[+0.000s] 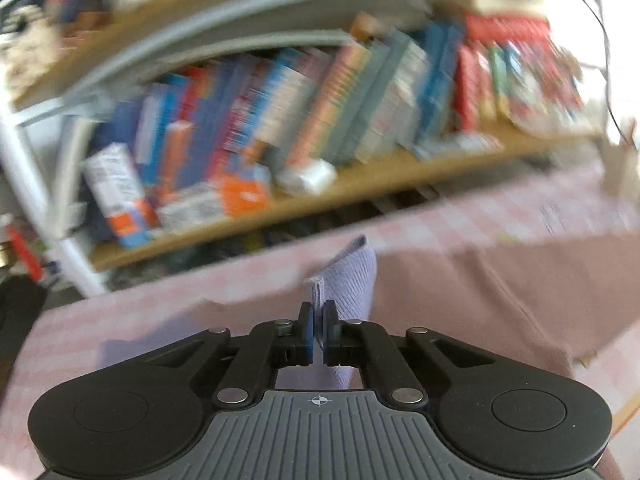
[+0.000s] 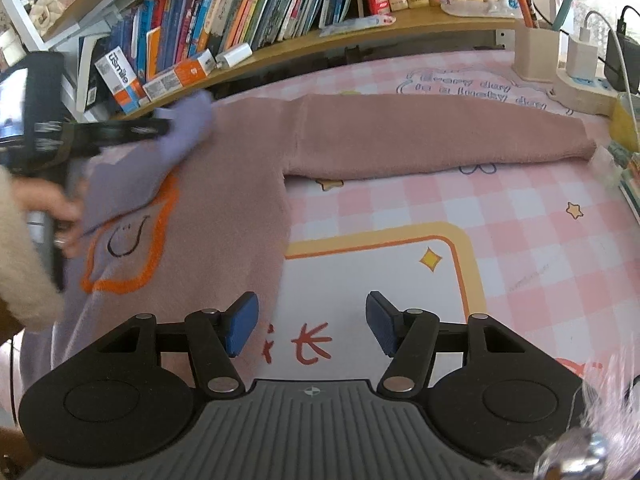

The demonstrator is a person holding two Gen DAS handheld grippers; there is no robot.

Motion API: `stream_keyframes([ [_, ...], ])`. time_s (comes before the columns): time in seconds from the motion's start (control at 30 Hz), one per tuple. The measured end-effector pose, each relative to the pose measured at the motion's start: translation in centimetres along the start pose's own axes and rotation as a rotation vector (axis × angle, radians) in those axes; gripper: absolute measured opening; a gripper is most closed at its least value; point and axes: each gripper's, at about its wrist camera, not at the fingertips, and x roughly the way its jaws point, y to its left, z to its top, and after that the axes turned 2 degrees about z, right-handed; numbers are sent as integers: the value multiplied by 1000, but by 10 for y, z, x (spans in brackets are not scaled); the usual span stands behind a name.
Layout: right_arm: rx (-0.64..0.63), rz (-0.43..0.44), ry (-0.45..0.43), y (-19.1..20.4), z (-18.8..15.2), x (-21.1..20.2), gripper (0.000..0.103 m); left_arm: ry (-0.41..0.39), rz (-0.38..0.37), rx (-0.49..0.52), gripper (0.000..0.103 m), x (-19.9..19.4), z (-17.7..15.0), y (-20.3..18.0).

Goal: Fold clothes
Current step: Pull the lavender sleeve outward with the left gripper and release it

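a pink sweater (image 2: 224, 184) lies flat on a checked mat (image 2: 520, 216), its free sleeve (image 2: 432, 136) stretching away to the right. the left gripper (image 1: 318, 332) is pinched tight on the lilac cuff (image 1: 348, 280), lifting it over the body. the right gripper (image 2: 312, 326) hovers half open and empty just beside the hem, nearer the free sleeve.

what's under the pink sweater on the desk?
The pink sweater lies on a pink checked mat with a yellow-bordered panel, visible beside it. What the mat shows beneath the sweater body is covered. The left gripper holds its purple sleeve.
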Motion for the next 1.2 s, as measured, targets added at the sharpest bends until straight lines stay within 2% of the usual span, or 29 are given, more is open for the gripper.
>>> stream_keyframes([
  [0.1,12,-3,-19,6,0,-1,57,-40,82,-89,3,-20,0,52],
  [0.23,14,-6,-38,19,1,-1,57,-48,206,-152,3,-38,-13,120],
  [0.4,-20,-1,-50,49,-1,2,57,-17,343,-196,3,-53,-43,200],
  [0.53,-45,-7,-52,77,-7,4,57,12,411,-236,3,-62,-65,251],
  [0.7,-64,-22,-49,109,-17,8,57,35,435,-278,3,-69,-91,290],
  [0.93,-62,-59,-64,147,-32,8,57,50,414,-283,3,-64,-113,322],
  [1.2,-37,-122,-83,176,-52,-1,57,9,412,-307,3,-67,-127,353],
])
